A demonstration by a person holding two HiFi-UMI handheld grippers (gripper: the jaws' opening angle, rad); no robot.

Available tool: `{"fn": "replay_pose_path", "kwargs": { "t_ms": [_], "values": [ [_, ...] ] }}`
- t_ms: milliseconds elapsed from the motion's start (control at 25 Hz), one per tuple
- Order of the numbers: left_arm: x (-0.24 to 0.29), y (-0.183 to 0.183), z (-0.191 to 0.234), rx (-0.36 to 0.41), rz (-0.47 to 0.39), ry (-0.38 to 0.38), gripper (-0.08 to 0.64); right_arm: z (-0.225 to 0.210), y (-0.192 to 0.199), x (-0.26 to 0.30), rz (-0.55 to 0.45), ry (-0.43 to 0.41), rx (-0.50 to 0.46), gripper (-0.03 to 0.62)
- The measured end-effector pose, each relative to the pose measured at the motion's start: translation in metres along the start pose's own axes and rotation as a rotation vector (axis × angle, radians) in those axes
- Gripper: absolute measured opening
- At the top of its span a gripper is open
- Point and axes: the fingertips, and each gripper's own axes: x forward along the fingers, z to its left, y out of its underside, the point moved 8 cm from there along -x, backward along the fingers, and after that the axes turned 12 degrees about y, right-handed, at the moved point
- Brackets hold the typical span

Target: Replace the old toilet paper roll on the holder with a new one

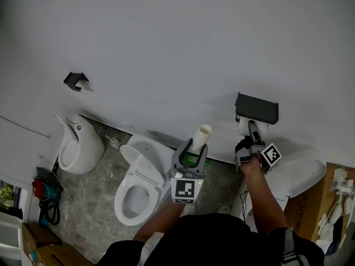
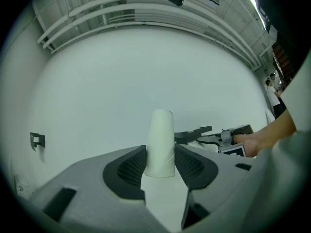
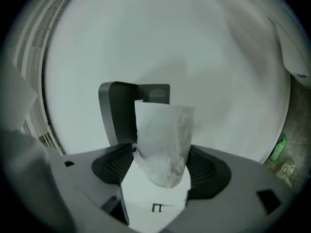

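My left gripper (image 1: pixel 195 147) is shut on a bare cardboard tube (image 1: pixel 202 134), which sticks out past the pads towards the white wall; in the left gripper view the tube (image 2: pixel 160 144) stands upright between the left gripper's (image 2: pixel 160 168) pads. To the right, my right gripper (image 1: pixel 250 131) reaches just under the dark wall holder (image 1: pixel 257 108). In the right gripper view a new roll in clear wrap (image 3: pixel 164 140) stands between the right gripper's (image 3: pixel 163 163) widely spread jaws, right in front of the holder (image 3: pixel 116 110). The pads lie close to its sides without visibly squeezing it.
A white toilet (image 1: pixel 138 187) stands below the left gripper, with a urinal (image 1: pixel 75 146) further left and a black hook (image 1: pixel 76 80) on the wall. A white basin (image 1: pixel 302 173) and cardboard boxes (image 1: pixel 319 204) are at the right. A green bottle (image 3: pixel 278 149) stands on the floor.
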Motion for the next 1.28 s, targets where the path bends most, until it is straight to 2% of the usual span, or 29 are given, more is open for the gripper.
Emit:
{"fn": "replay_pose_path", "kwargs": {
  "t_ms": [360, 600, 800, 880, 960, 1160, 1280],
  "values": [
    [0.005, 0.001, -0.012, -0.004, 0.003, 0.026, 0.181, -0.011, 0.003, -0.036, 0.012, -0.004, -0.054, 0.324],
    [0.014, 0.0, -0.02, -0.006, 0.001, 0.058, 0.181, 0.0, 0.004, -0.065, 0.048, -0.016, -0.222, 0.324],
    [0.021, 0.0, -0.029, -0.015, -0.001, 0.087, 0.181, 0.02, 0.001, -0.083, 0.041, -0.034, -0.519, 0.322],
    [0.024, 0.001, -0.033, -0.02, -0.004, 0.101, 0.181, 0.03, 0.0, -0.091, 0.024, -0.044, -0.676, 0.309],
    [0.026, 0.002, -0.035, -0.026, -0.004, 0.111, 0.181, 0.044, 0.0, -0.099, -0.009, -0.064, -0.842, 0.168],
    [0.032, 0.003, -0.039, -0.033, -0.006, 0.127, 0.181, 0.071, -0.004, -0.114, -0.082, -0.077, -1.14, 0.045],
    [0.034, 0.001, -0.041, -0.038, -0.006, 0.131, 0.181, 0.08, -0.005, -0.123, -0.102, -0.059, -1.298, 0.003]
  ]
}}
